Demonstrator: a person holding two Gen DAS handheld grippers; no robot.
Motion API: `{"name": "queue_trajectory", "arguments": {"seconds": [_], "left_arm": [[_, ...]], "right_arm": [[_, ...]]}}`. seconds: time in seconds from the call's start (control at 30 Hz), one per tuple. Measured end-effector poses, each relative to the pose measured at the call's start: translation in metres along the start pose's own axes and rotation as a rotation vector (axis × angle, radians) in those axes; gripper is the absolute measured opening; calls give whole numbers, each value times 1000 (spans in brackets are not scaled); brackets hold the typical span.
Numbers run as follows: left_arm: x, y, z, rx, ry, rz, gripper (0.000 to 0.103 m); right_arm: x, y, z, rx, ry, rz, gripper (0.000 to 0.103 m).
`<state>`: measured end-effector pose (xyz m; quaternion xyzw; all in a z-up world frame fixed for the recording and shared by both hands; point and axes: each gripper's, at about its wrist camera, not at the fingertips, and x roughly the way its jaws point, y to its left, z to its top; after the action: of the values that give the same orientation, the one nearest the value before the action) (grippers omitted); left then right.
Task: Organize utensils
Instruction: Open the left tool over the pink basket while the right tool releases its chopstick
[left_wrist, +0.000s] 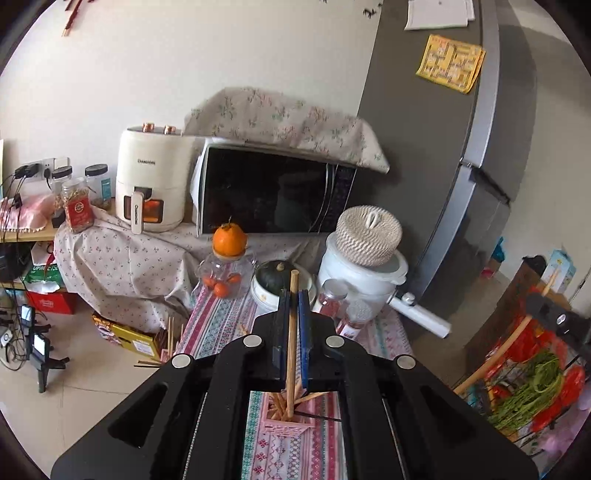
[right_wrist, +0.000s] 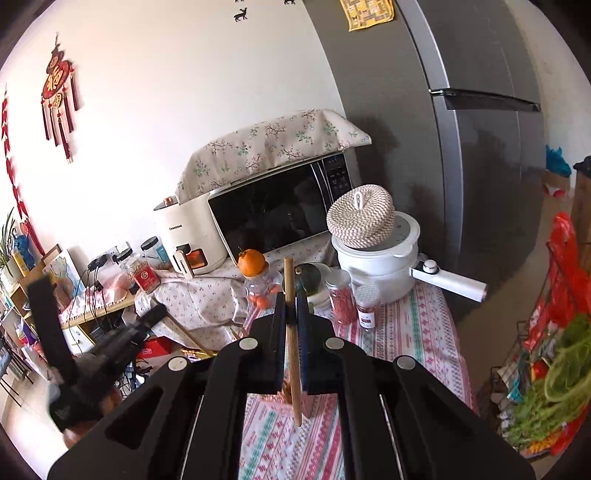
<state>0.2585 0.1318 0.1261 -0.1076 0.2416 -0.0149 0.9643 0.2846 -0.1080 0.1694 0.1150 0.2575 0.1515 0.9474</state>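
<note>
In the left wrist view my left gripper (left_wrist: 293, 299) is shut on a wooden chopstick (left_wrist: 292, 332) held upright between its blue pads. Below it, seen through the gripper frame, a pink holder (left_wrist: 286, 424) with several chopsticks stands on the patterned tablecloth (left_wrist: 218, 325). In the right wrist view my right gripper (right_wrist: 291, 306) is shut on another wooden chopstick (right_wrist: 293, 362), slightly tilted, its lower tip hanging over the tablecloth (right_wrist: 406, 332). The pink holder (right_wrist: 271, 398) shows partly behind this gripper. The left gripper (right_wrist: 122, 339) appears blurred at the left of that view.
At the back of the table stand a jar topped with an orange (left_wrist: 229, 240), a squash in a bowl (left_wrist: 275, 275), spice jars (left_wrist: 332, 302), a white pot with a woven lid (left_wrist: 369, 236), a microwave (left_wrist: 269, 188) and an air fryer (left_wrist: 147, 181). A fridge (left_wrist: 443, 166) stands right, a vegetable rack (left_wrist: 528, 387) beside it.
</note>
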Motion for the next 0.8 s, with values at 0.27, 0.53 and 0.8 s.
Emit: {"name": "queue_trajectory", "arguments": {"seconds": [0.27, 0.53, 0.8], "left_arm": [[15, 25, -6, -59, 10, 16, 14], [16, 42, -10, -73, 26, 18, 15], [19, 53, -20, -97, 46, 6, 20]], "right_arm": [[44, 10, 6, 8, 25, -11, 6], [86, 13, -11, 31, 75, -30, 6], [125, 23, -33, 23, 121, -17, 14]]}}
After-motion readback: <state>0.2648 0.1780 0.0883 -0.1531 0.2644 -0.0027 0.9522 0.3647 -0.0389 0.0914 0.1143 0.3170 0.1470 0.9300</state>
